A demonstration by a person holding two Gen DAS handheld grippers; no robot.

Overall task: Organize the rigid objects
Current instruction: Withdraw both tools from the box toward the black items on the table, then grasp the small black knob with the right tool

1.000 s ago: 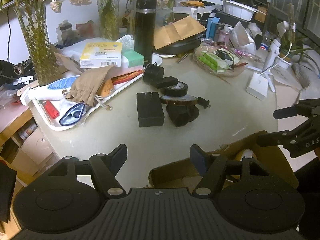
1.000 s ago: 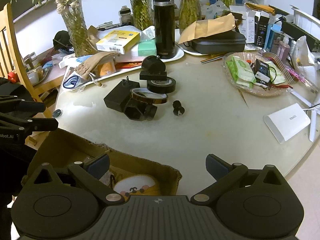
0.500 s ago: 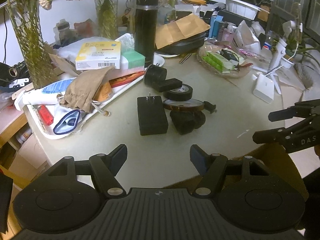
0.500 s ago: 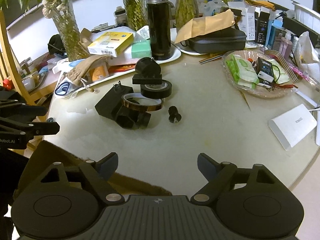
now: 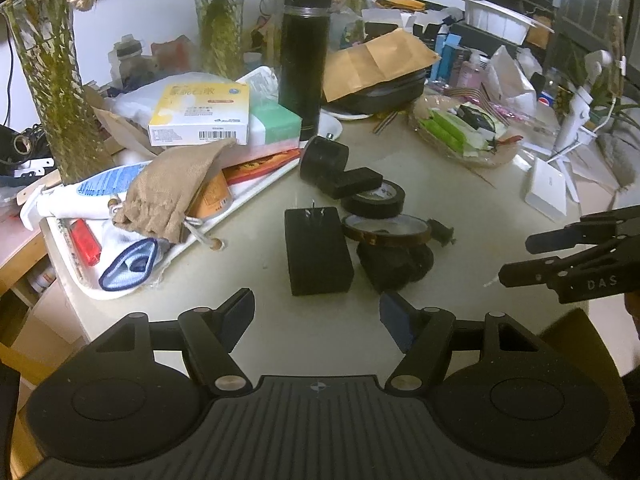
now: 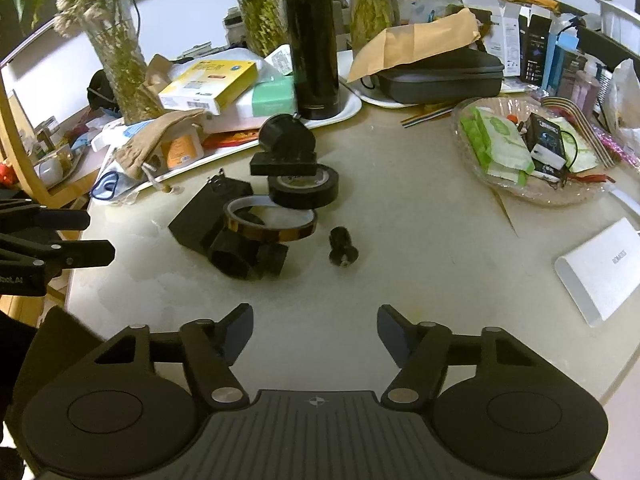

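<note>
While both grippers hang over the near table edge:
left gripper (image 5: 316,316): jaws partly apart, nothing between.
right gripper (image 6: 316,330): jaws closing, nothing between; body reads "DAS".
black adapter (image 5: 318,250): flat mid-table (image 5: 460,200), 2 prongs up.
amber tape roll (image 6: 270,220): leans on a black part, beside black tape roll (image 6: 304,186).
white box (image 6: 604,270): print too blurred to read.

left gripper (image 5: 316,320) jaws apart, right gripper (image 6: 316,330) jaws closing, empty

Round pale table (image 6: 420,248) with black charger (image 5: 318,250), tape rolls (image 6: 304,186), white tray (image 5: 256,196).
</note>
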